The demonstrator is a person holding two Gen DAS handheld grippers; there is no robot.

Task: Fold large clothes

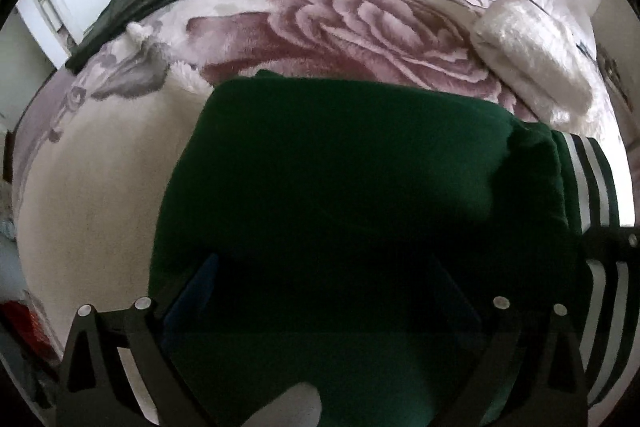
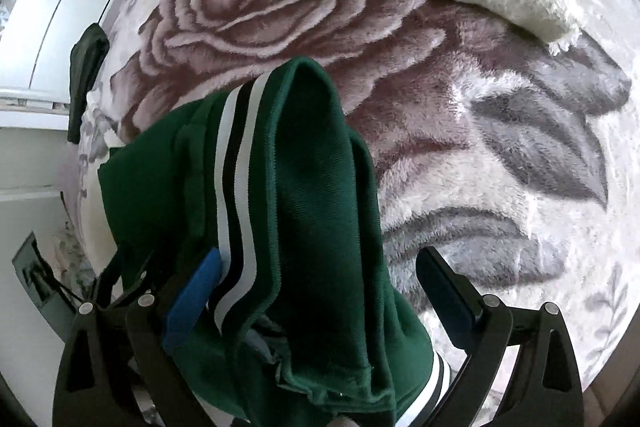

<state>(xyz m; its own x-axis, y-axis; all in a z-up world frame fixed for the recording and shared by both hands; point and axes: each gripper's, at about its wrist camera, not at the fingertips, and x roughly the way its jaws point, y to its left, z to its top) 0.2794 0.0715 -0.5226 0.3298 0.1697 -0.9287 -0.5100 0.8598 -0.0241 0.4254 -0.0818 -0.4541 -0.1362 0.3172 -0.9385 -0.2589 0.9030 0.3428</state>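
Green garment under both spread grippers, on the blanket

Plush blanket [image 1: 340,27] carries the green garment [image 1: 360,167], folded into a block lying straight ahead of and beneath the left gripper [image 1: 320,291]; its striped band [image 2: 236,195] and loose end rise between the fingers of the right gripper [image 2: 320,279], long axis running away from that gripper; both grippers stand wide and released, pads pressing nothing; the right one looks nearer the unfolded end, so the next tuck likely falls to it.
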